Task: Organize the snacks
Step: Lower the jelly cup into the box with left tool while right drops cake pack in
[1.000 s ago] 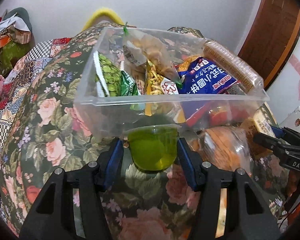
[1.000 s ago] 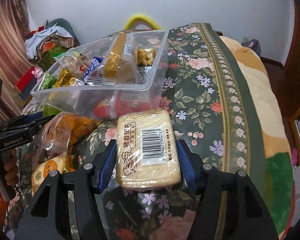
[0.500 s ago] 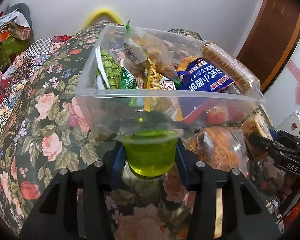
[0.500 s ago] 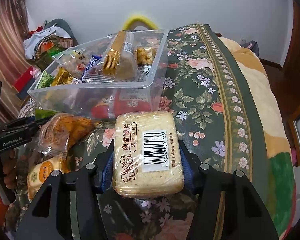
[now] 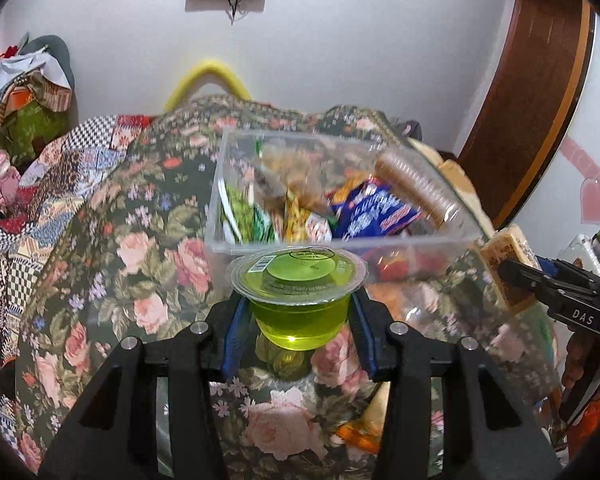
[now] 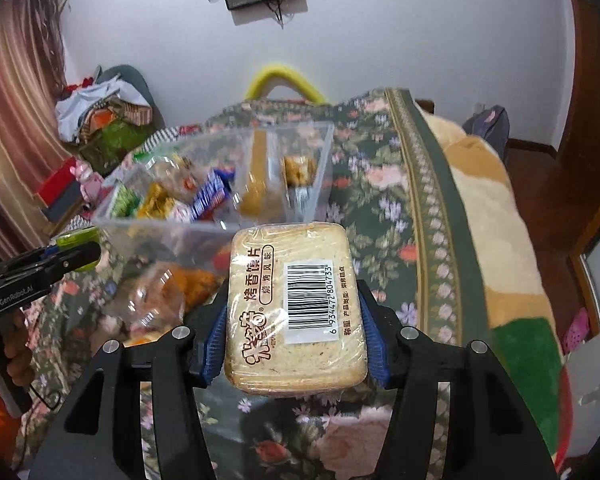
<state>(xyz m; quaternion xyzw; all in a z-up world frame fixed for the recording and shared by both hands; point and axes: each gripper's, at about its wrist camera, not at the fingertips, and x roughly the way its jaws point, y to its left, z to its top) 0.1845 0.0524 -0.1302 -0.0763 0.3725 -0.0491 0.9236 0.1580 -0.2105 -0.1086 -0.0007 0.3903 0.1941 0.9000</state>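
My left gripper (image 5: 298,314) is shut on a green jelly cup (image 5: 298,280), held upright above the flowered bedspread just in front of the clear plastic bin (image 5: 216,216). The bin holds several snack packs. In the right wrist view my right gripper (image 6: 294,320) is shut on a wrapped pack of toast slices (image 6: 296,308), barcode up, raised near the bin's (image 6: 320,184) front right corner. Each view also catches the other gripper: the right gripper (image 5: 518,280) with its pack at the right edge, the left gripper (image 6: 80,254) with the cup at the left.
Loose snack bags (image 6: 172,288) lie on the bedspread (image 5: 148,248) between the grippers, in front of the bin. A pile of clothes (image 5: 24,92) sits at the far left, and a beige blanket (image 6: 488,208) lies along the right. A wooden door frame (image 5: 540,92) stands behind.
Both grippers closed on their items and lifted them off the bedspread. The cup and the toast pack now hang higher, level with the bin's front rim.
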